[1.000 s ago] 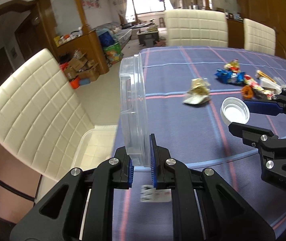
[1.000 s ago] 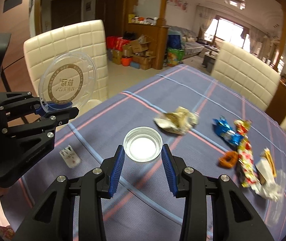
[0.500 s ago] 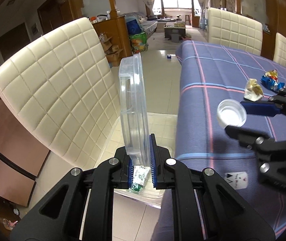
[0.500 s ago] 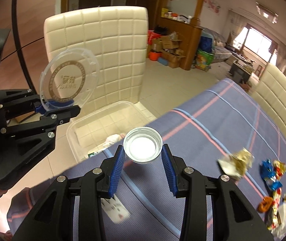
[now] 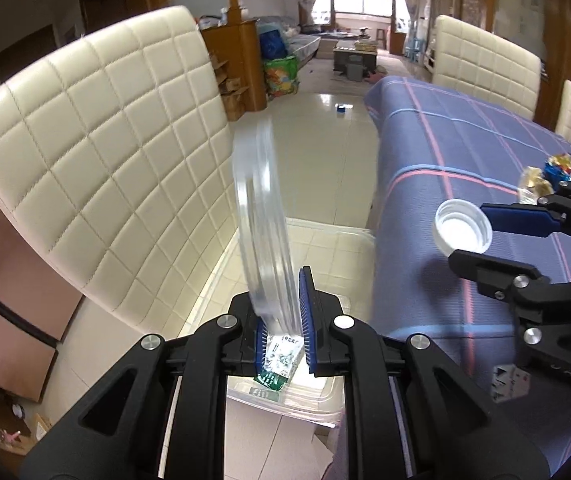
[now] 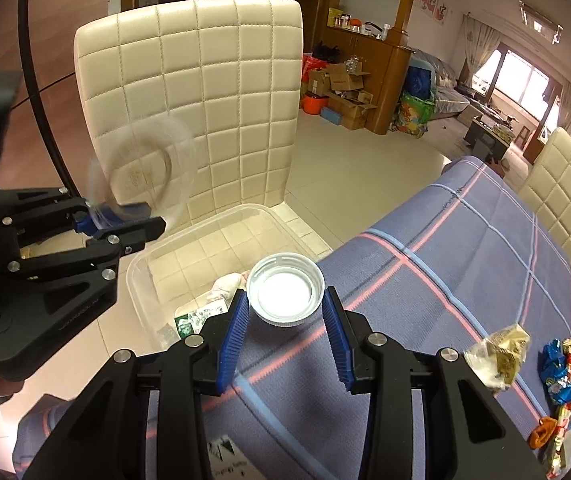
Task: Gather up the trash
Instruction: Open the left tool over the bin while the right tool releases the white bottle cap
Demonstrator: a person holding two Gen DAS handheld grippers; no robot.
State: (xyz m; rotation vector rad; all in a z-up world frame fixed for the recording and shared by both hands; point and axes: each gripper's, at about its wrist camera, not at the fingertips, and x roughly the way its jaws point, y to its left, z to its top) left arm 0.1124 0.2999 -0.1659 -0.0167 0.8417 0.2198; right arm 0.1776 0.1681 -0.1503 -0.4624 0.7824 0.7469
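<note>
clear lid (image 5: 259, 216): I see it smeared by motion blur
bin contents (image 6: 201, 314): partly hidden behind my right gripper (image 6: 285, 322)

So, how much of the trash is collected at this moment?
Done: a green-printed wrapper lies in the clear bin on the chair seat. In hand: the left gripper holds a clear lid and the right gripper a white cap, both near the bin. Left: candy wrappers on the tablecloth.
</note>
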